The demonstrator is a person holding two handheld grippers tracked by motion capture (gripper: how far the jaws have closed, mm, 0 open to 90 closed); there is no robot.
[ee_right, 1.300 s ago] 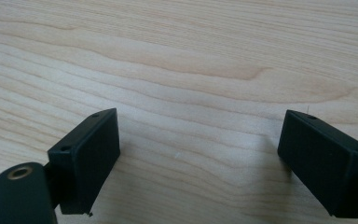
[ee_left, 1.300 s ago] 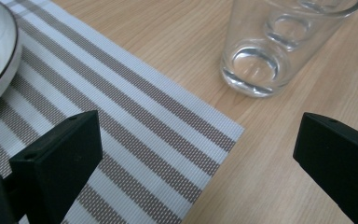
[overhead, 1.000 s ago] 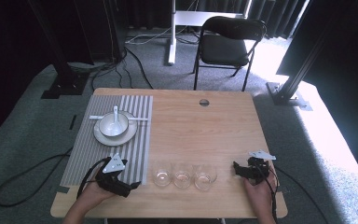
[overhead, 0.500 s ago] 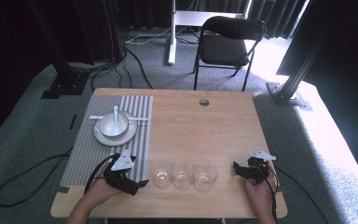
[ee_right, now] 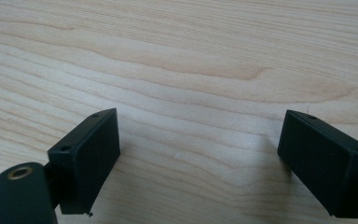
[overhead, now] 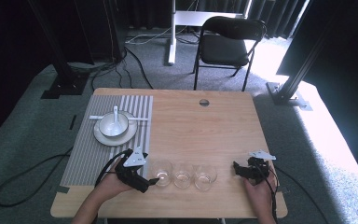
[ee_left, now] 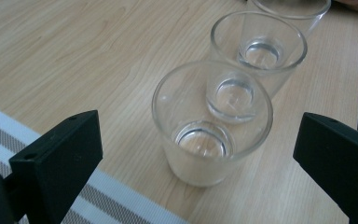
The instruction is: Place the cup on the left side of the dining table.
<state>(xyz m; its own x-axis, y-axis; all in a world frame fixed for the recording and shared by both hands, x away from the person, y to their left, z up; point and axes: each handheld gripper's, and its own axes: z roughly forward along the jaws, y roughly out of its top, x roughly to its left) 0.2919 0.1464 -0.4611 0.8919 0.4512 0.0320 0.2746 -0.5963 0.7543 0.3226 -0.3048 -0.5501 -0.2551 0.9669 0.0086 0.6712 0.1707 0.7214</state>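
Three clear empty glasses stand in a row near the table's front edge: the left glass [overhead: 161, 172] [ee_left: 212, 122], the middle glass [overhead: 182, 176] [ee_left: 258, 46] and the right glass [overhead: 205, 177]. My left gripper [overhead: 151, 180] [ee_left: 205, 154] is open, its jaws wide on either side of the left glass without touching it. My right gripper [overhead: 236, 168] [ee_right: 200, 158] is open over bare wood to the right of the glasses, with nothing between its jaws.
A striped grey placemat [overhead: 93, 154] lies at the left with a plate [overhead: 104, 136], a white bowl [overhead: 113, 125] and a spoon on it. A cable hole [overhead: 204, 102] is in the table's far side. A black chair [overhead: 230, 32] stands beyond the table.
My left gripper has moved right, off the placemat's edge and up to the left glass. The right gripper has stayed where it was.
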